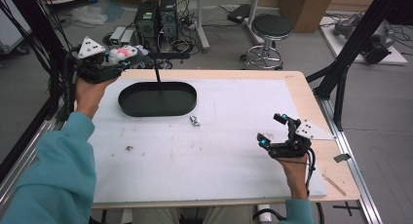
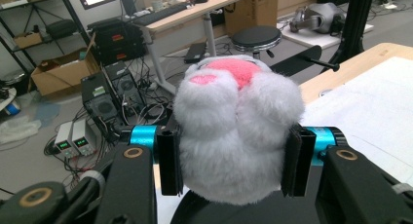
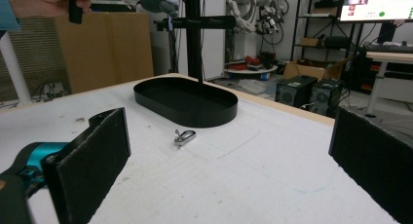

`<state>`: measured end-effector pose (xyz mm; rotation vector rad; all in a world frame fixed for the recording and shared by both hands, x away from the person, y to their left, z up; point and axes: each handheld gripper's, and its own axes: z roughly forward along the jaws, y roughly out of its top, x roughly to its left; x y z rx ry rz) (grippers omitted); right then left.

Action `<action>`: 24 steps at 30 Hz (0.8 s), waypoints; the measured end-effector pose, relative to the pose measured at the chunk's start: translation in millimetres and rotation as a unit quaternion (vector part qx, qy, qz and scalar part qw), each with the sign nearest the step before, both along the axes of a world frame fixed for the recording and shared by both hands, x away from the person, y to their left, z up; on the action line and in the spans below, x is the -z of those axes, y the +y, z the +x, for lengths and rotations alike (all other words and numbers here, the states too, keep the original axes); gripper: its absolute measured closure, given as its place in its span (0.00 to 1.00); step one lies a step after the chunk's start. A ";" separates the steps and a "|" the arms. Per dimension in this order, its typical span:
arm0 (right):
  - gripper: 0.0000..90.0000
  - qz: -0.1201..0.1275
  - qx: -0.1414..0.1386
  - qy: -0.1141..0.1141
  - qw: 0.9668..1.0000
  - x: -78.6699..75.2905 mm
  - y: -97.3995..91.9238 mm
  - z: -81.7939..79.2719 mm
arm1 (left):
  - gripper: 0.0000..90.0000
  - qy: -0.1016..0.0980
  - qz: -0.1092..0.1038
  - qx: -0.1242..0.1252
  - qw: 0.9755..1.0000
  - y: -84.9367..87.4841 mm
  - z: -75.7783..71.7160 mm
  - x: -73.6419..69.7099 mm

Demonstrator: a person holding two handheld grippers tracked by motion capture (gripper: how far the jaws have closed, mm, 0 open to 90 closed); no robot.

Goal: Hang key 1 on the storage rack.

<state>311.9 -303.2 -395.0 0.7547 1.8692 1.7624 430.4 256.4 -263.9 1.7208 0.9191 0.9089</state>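
A fluffy white plush paw with pink pads (image 2: 234,136) sits squeezed between both black pads of my left gripper (image 2: 236,160). In the high view that left gripper (image 1: 117,62) is raised beyond the table's far left corner, with the plush paw (image 1: 125,52) at its tip, close to the crossbar (image 1: 168,55) of a black stand. The stand's post (image 1: 157,70) rises from a black oval tray (image 1: 157,107). A small metal clip (image 1: 195,121) lies on the white mat just in front of the tray. My right gripper (image 1: 271,130) rests low at the right side, jaws wide apart and empty; in its own view the right gripper (image 3: 234,170) faces the clip (image 3: 184,136) and the tray (image 3: 185,112).
The white mat (image 1: 219,156) covers most of the wooden table. A speck of debris (image 1: 129,147) lies at its left. Behind the table are computer towers (image 1: 156,17) and a round stool (image 1: 272,27). Black frame struts (image 1: 341,78) stand at the right edge.
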 end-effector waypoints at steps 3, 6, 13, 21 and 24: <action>0.01 0.000 0.000 -0.006 1.000 0.0 -0.4 1.0 | 0.60 0.000 0.002 0.000 1.000 -1.8 1.3 -0.4; 0.01 0.001 -0.002 -0.002 1.000 0.1 -0.1 0.4 | 0.60 -0.004 0.002 -0.001 1.000 -2.7 2.0 -0.6; 0.01 0.000 -0.002 -0.002 1.000 0.3 0.2 0.7 | 0.60 -0.001 0.003 -0.015 1.000 0.6 4.0 1.9; 0.01 0.001 -0.005 -0.001 1.000 0.5 0.1 1.2 | 0.60 0.007 0.005 -0.026 1.000 5.1 2.8 10.3; 0.01 0.002 -0.005 0.000 1.000 0.4 0.0 0.9 | 0.60 0.009 0.007 -0.025 1.000 6.1 1.9 13.6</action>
